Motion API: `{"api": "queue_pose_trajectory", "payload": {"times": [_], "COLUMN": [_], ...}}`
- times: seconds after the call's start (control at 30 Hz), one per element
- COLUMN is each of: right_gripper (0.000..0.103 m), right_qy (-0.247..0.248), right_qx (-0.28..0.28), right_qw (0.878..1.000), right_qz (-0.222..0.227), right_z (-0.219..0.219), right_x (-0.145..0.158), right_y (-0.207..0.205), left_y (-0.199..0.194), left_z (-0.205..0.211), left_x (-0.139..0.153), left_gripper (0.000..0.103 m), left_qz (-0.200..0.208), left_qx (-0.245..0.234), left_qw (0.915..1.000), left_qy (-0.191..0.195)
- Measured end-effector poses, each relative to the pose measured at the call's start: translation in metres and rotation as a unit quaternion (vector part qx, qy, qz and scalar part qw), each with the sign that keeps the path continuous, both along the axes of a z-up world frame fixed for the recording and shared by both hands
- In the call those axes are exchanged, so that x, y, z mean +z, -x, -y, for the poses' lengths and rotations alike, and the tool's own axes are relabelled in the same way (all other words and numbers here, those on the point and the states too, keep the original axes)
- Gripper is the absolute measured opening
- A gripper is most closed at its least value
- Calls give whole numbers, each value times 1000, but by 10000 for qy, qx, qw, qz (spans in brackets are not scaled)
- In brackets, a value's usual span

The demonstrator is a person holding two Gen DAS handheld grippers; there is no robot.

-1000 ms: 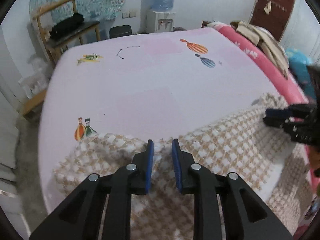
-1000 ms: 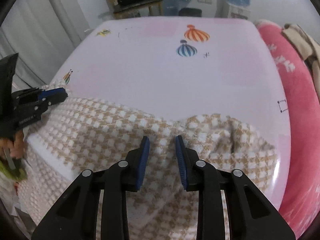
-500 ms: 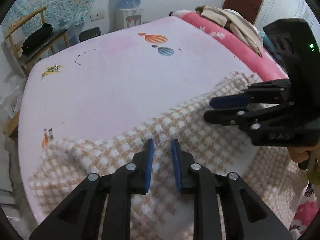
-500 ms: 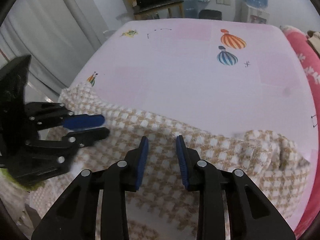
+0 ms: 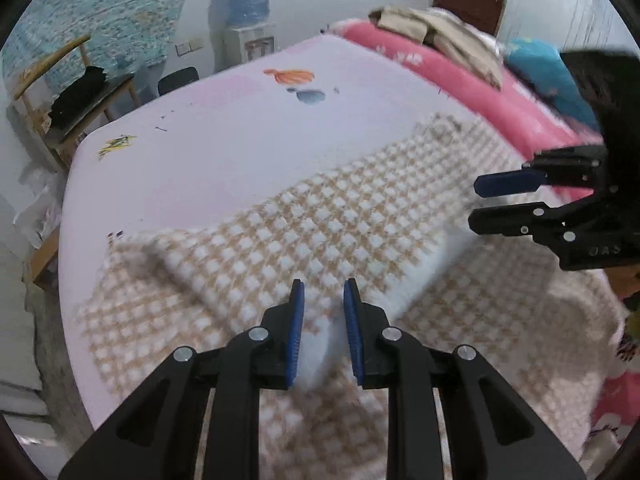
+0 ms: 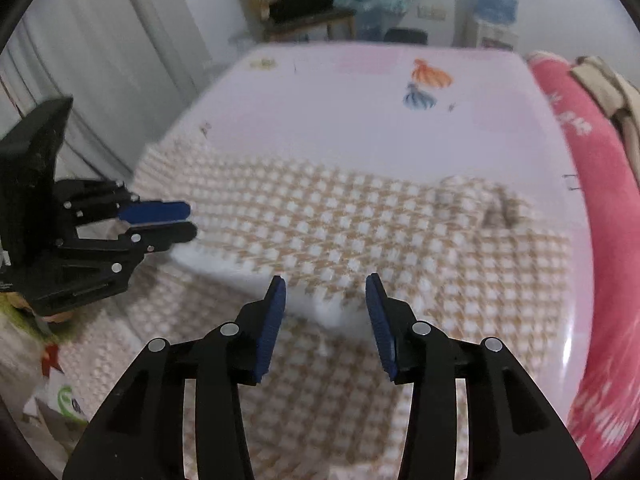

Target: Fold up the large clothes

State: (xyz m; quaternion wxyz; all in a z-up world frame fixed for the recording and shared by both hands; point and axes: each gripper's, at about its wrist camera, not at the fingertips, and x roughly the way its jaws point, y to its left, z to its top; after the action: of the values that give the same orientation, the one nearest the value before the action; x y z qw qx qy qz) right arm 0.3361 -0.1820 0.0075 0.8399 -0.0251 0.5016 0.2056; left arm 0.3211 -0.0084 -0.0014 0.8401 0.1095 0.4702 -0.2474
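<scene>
L hand-held gripper (image 5: pixel 323 320): jaws narrow, pinching white fold edge of the tan-and-white checked knit garment (image 5: pixel 340 216). R hand-held gripper (image 6: pixel 325 312): jaws have just been opening, pads clear of the fold edge between them. Garment lies across near part of pink-sheeted bed (image 6: pixel 360 128) w/ balloon prints; water dispenser (image 5: pixel 250 20) beyond.

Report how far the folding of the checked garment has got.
Done: one fold, the checked garment doubled over on the bed. In hand: the left tool grips the folded edge; the right tool has just been opening, its pads off the cloth. Left: further folds.
</scene>
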Motion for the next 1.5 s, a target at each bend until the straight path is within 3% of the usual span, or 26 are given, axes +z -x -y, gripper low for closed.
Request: {"api": "queue_pose_trajectory", "payload": {"times": [0.13, 0.23, 0.33, 0.4, 0.5, 0.7, 1.0, 1.17, 1.5], "right_gripper": [45, 44, 51, 63, 69, 79, 81, 88, 95], "right_qy": [198, 225, -273, -309, -643, -706, -229, -376, -490], "right_qx": [-372, -698, -850, -919, -829, -966, -1125, -1226, -1304], "right_qw": [9989, 9972, 9960, 9949, 9938, 9926, 9934, 9917, 9902], "right_qz": [-192, -107, 17, 275, 355, 195, 7, -7, -115], "right_z": [8, 3, 5, 3, 5, 6, 1, 3, 6], "right_x": [-31, -17, 6, 18, 26, 16, -24, -32, -40], "right_y": [-2, 8, 43, 70, 113, 177, 192, 190, 188], "left_y": [2, 11, 36, 62, 99, 163, 184, 184, 186], "left_z": [-11, -21, -28, -32, -40, -40, -40, -46, -47], "left_x": [-17, -7, 16, 33, 47, 36, -41, -47, -47], "left_gripper": [30, 30, 36, 50, 68, 86, 90, 97, 97], "left_qz": [-300, -327, -45, 157, 340, 548, -130, -110, -55], "left_qx": [309, 629, 749, 826, 844, 1141, 1837, 2040, 2075], "left_qw": [9990, 9975, 9970, 9963, 9956, 9919, 9826, 9789, 9782], "left_qy": [-107, 56, 175, 153, 212, -55, -257, -104, -92]}}
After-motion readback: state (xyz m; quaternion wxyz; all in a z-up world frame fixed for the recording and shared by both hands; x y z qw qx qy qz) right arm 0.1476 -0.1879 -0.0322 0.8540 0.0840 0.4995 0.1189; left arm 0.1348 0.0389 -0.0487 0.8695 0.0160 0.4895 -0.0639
